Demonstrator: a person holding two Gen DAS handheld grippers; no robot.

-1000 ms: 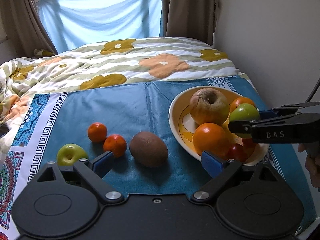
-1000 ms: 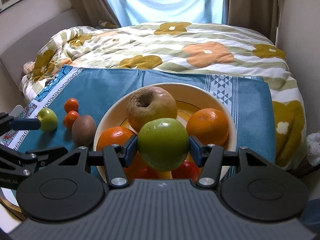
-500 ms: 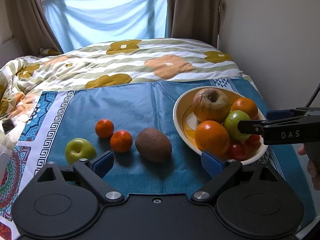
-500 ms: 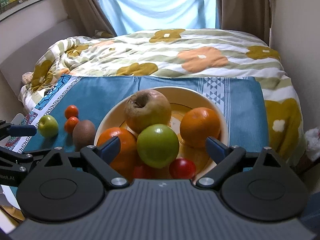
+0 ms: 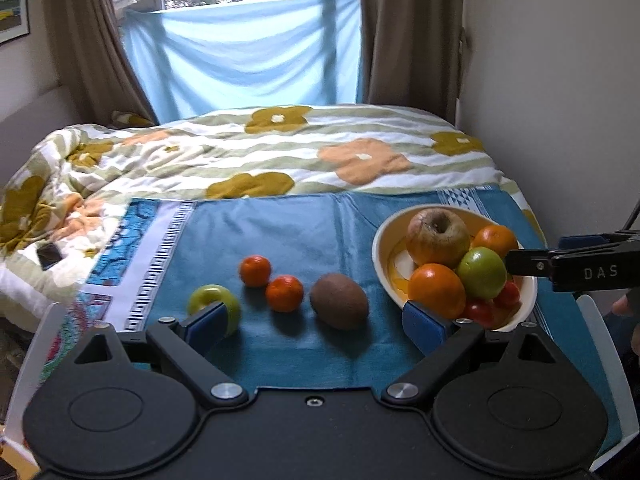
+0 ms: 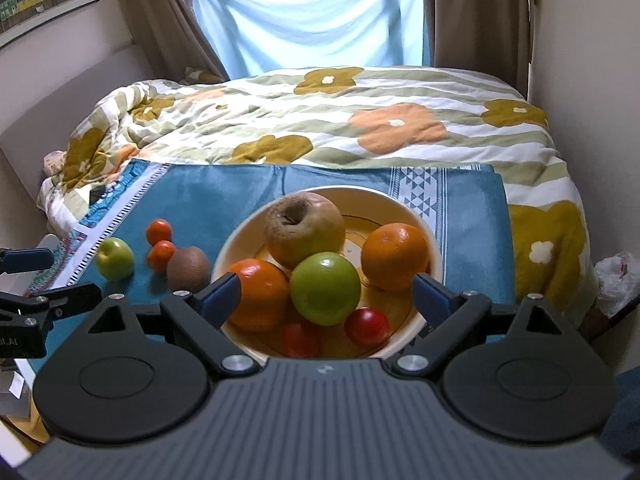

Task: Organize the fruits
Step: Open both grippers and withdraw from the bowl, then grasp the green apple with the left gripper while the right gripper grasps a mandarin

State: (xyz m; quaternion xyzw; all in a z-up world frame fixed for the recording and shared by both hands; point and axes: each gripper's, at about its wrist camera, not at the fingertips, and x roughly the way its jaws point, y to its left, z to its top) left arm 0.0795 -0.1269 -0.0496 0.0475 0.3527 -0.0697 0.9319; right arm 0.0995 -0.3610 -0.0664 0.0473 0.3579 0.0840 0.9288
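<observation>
Evidently the right gripper [image 6: 326,292] has just opened fully and holds nothing: the green apple [image 6: 325,288] rests free in the yellow bowl [image 6: 434,248]. Left gripper [image 5: 316,322] hangs wide and empty above the kiwi [image 5: 339,301], probably next.

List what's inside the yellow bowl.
Bowl holds a brownish apple, green apple, two oranges and two small red fruits. Anything beneath them is hidden.
</observation>
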